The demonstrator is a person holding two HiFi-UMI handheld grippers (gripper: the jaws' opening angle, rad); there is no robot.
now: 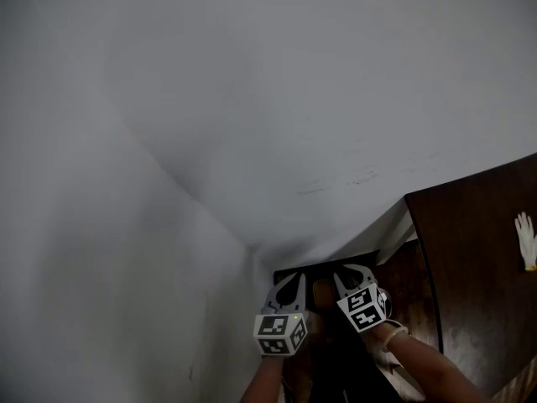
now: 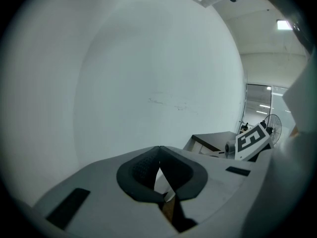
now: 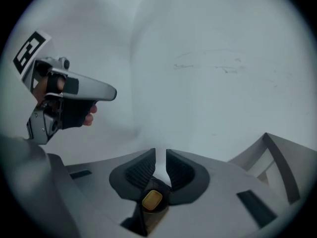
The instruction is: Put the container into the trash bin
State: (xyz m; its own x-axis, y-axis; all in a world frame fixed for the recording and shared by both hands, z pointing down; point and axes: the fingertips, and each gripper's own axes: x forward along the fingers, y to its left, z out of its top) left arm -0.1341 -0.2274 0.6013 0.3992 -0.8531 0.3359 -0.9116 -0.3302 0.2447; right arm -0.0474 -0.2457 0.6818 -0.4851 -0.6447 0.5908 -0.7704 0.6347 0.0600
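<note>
Two tongs are raised side by side in front of a white corner. Left tongs [image 2: 159, 148]: tips touching, small triangular gap behind them, nothing gripped. Right tongs [image 3: 161, 156]: narrow slit between the pads, with only wall showing through it. Container: neither tongs has it, and I can't make it out in any view.

Build: matte grey moulded shells, smooth, with dark rectangular slots. The pads [image 3: 140, 172] are black, rubbery-looking and finely ribbed, curving in toward the tips. A brass-coloured rounded-square piece [image 3: 152, 200] sits at the root of the right tongs' pads. The marker cubes [image 1: 280, 332] are white with black square patterns, the only print in view; no readable text.

Surroundings: the wall [image 1: 277, 99] is smooth matte white with a few faint grey scuffs [image 3: 225, 67]. The tabletop [image 1: 478, 267] is at right in the head view — dark brown wood, slight sheen, curved edge. A white glove [image 1: 525, 240] lies flat on it, fingers spread. Below the tongs is a dark rectangular rim [image 1: 331, 264] — can't tell what it belongs to. The left gripper view shows a pedestal fan [image 2: 272, 127] far off and a ceiling light [image 2: 284, 25].
</note>
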